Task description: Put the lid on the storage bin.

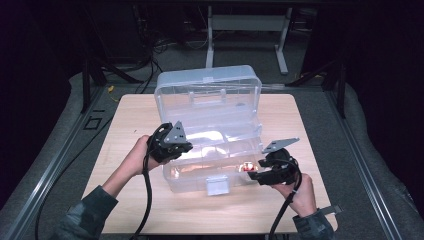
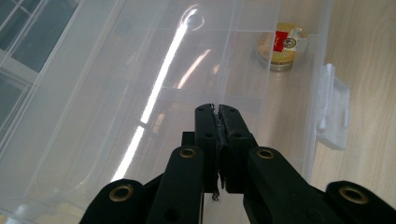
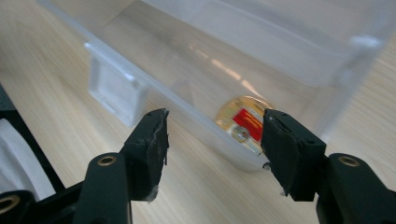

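Clear plastic box (image 1: 210,150) sits open mid-table (image 1: 130,125), lid upright at the far side, latch (image 1: 218,186) facing the person. Left gripper (image 2: 217,108) over the box's left end, jaws pressed together with nothing seen between them. Right gripper (image 3: 214,128) just outside the front right corner, jaws spread, facing the round gold tin (image 3: 243,120) lying inside on the floor of the box.

clear plastic box (image 1: 210,150) sitting open on the worktop (image 1: 130,115), lid up | left gripper (image 1: 170,145) over its left edge | right gripper (image 1: 272,172) at front right corner, by a small round tin (image 1: 247,167) inside
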Tool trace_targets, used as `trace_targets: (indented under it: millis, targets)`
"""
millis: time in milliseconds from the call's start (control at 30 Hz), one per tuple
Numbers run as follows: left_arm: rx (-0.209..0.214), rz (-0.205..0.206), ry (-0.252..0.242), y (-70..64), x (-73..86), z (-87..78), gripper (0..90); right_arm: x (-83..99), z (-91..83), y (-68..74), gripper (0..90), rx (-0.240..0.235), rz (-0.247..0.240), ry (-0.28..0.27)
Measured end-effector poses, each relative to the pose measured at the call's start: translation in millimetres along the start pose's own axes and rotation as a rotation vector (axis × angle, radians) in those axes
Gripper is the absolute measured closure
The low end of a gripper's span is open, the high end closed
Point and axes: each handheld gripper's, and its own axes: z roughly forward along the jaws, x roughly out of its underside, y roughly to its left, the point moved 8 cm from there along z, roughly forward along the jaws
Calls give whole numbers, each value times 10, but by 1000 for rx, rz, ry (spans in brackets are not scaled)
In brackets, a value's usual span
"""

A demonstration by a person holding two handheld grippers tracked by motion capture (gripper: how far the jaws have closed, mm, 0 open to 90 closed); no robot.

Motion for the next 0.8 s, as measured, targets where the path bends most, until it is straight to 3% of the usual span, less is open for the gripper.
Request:
trace_targets:
  millis: [200, 267, 367, 533, 800]
  targets:
    - [16, -20, 12, -35, 22, -5, 870, -67, -223, -263, 397, 23, 68, -56]
    - [19, -26, 22, -48, 24, -6, 865, -104, -252, -349, 407, 47, 79, -36]
    - [17, -22, 40, -58, 23, -7, 860, -175, -285, -445, 411, 47, 92, -25]
    - [29, -30, 50, -82, 32, -4, 857, -294, -339, -531, 422, 48, 111, -44]
    - [35, -44, 63, -110, 46, -5, 846, -517, -388, -579, 430, 53, 104, -61]
